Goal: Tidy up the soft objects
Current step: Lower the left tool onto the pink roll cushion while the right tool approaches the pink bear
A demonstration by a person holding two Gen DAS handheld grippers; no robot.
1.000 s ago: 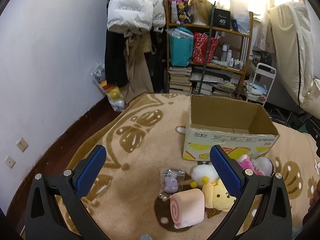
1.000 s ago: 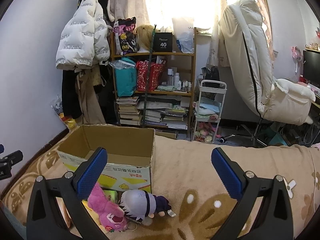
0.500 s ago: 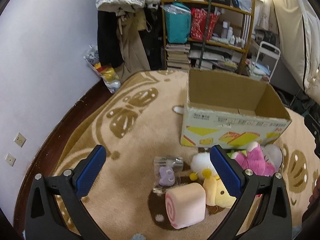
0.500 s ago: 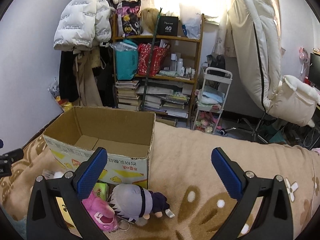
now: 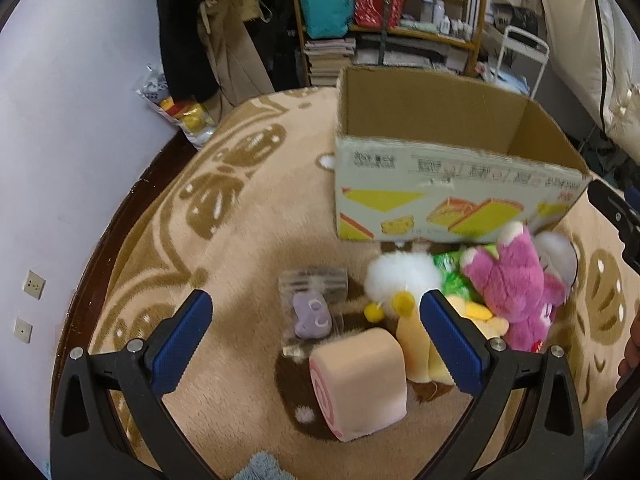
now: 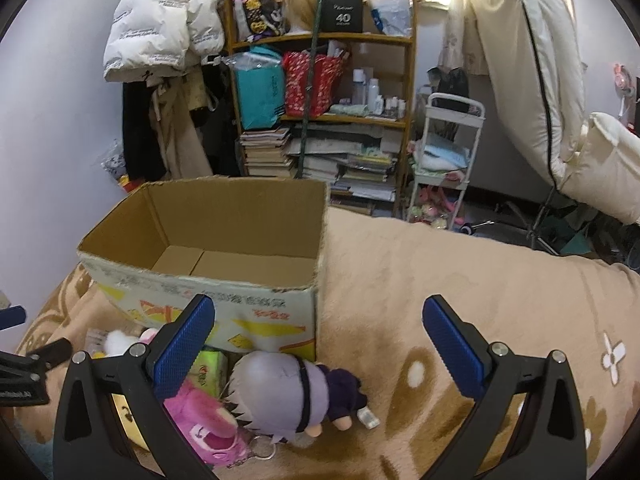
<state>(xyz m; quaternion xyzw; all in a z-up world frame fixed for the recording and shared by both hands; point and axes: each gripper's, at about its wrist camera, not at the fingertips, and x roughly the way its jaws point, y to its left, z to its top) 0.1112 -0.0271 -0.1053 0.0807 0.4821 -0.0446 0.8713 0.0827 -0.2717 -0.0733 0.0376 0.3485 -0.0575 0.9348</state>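
Note:
An open, empty cardboard box [image 5: 448, 168] stands on the beige blanket; it also shows in the right wrist view [image 6: 224, 256]. In front of it lie soft toys: a pink roll cushion [image 5: 360, 380], a small purple toy in a clear bag [image 5: 312, 312], a white fluffy toy [image 5: 400, 276], a yellow plush [image 5: 424, 348], a pink plush [image 5: 516, 284] and a grey-haired doll [image 6: 280, 392]. My left gripper [image 5: 316, 344] is open above the roll cushion. My right gripper [image 6: 318, 348] is open above the grey-haired doll.
A green packet [image 6: 206, 372] lies by the box. The blanket [image 6: 460, 280] stretches right of the box. A wooden shelf [image 6: 332, 92] with books and bags, hanging coats [image 6: 160, 80], a white cart [image 6: 444, 160] and a padded chair [image 6: 560, 100] stand behind.
Both grippers have moved forward and down towards the toys and the box. Both stay open and empty.

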